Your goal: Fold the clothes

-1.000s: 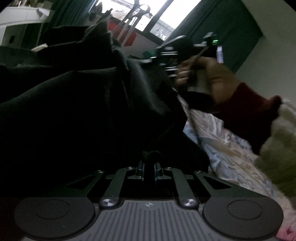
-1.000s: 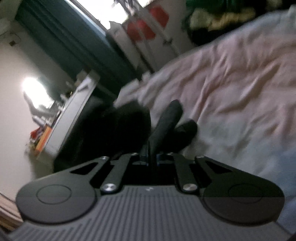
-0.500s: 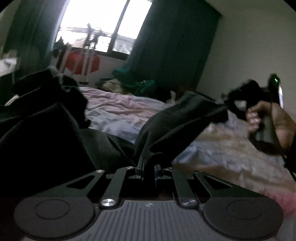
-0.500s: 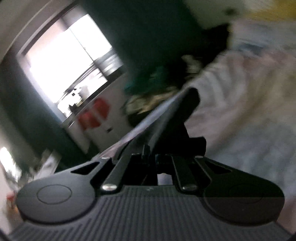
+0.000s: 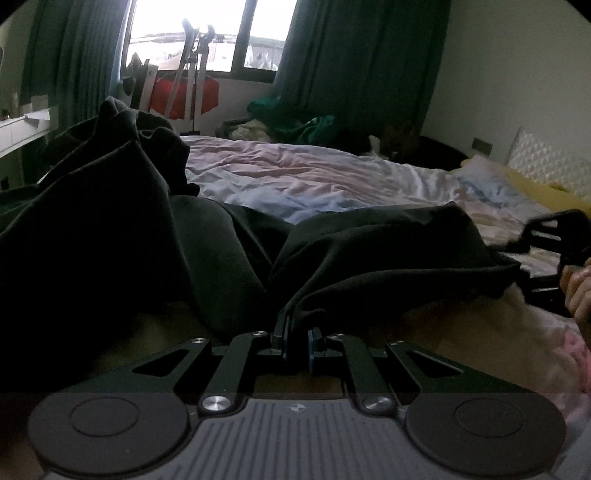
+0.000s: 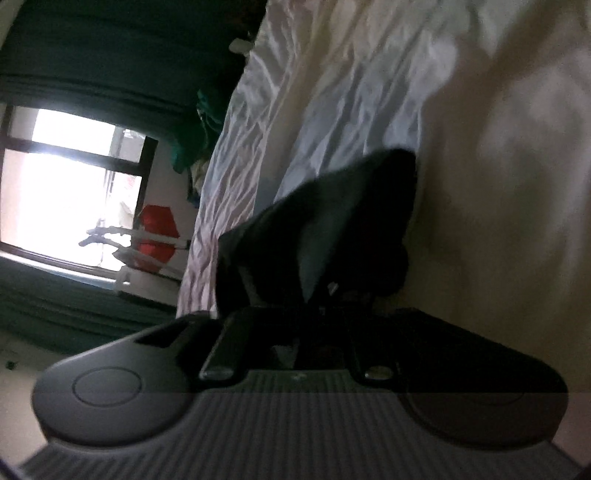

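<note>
A: Two grippers, one black garment between them. It sags over the bed, near its front edge, with a bigger dark heap of cloth rising on the window side of the bed.

B: How does the left gripper stand?

A: Pinching a gathered edge of the garment, jaws nearly together with cloth wedged in.

B: And the right gripper?

A: It sits at the garment's far end, toward the head of the bed, with a hand on it. Its own camera is rolled sideways and blurred; black cloth bunches right at its fingers, so it looks clamped, though I can't see the pads.

B: What might go wrong?

A: I'd say the left bite is thin and bunched, so a hard pull could slip it free. Slack in the middle could also drag into the heap and snag, or set a crooked crease.
</note>
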Action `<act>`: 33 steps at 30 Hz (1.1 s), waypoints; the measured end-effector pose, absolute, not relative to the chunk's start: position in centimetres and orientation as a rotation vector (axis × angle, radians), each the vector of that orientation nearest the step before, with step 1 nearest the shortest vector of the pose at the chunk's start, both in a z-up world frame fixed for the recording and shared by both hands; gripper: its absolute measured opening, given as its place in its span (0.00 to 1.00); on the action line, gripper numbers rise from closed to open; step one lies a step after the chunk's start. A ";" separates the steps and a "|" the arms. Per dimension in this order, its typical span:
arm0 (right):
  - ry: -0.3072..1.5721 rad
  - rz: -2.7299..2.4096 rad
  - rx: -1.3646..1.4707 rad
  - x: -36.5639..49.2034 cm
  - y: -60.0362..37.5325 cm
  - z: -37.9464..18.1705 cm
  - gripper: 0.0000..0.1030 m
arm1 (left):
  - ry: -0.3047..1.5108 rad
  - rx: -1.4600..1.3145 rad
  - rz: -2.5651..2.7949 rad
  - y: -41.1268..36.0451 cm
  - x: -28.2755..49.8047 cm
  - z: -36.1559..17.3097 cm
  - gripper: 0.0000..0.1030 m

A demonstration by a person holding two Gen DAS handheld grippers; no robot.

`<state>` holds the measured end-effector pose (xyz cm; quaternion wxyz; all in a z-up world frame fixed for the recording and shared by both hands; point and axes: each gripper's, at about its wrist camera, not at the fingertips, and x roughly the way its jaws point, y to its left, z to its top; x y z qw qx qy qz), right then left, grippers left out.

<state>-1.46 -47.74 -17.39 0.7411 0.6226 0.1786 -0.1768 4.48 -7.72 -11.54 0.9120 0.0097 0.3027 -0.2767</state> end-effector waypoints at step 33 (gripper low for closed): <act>-0.058 -0.393 0.815 11.1 -56.1 -1.2 0.10 | 0.539 -0.271 -0.872 -6.1 4.4 -7.5 0.61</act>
